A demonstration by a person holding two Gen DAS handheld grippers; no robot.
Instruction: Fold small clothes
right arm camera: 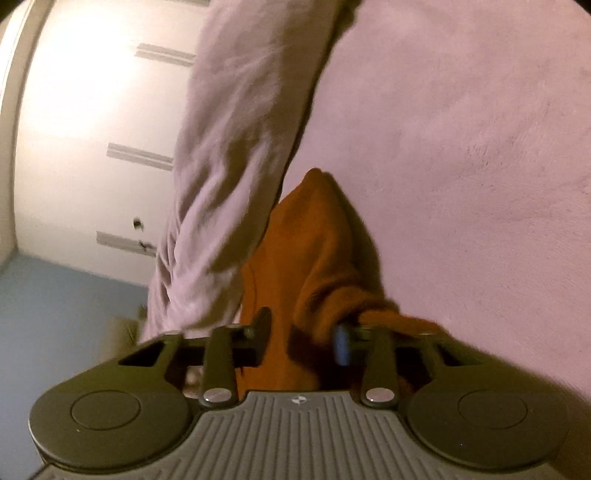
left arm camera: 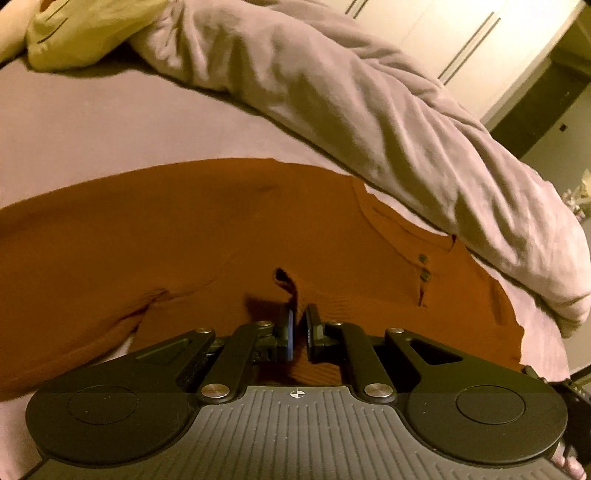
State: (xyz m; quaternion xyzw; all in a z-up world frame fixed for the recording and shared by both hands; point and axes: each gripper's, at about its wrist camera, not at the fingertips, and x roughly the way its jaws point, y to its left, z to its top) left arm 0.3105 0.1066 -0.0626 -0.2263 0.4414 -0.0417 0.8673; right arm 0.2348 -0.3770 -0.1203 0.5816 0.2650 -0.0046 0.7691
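Observation:
A rust-orange buttoned shirt (left arm camera: 192,236) lies spread flat on the mauve bed sheet (left arm camera: 92,122). My left gripper (left arm camera: 299,325) sits low over the shirt's near edge, jaws nearly closed with a pinch of orange fabric rising between them. In the right wrist view the shirt (right arm camera: 310,251) is bunched and lifted in a ridge. My right gripper (right arm camera: 303,332) stands with its jaws apart around this bunched cloth, which fills the gap and drapes over the right finger (right arm camera: 341,343).
A crumpled mauve duvet (left arm camera: 369,122) lies along the far side of the shirt and also shows in the right wrist view (right arm camera: 229,177). A yellow pillow (left arm camera: 74,33) lies at the far left. White wardrobe doors (right arm camera: 92,129) stand beyond the bed.

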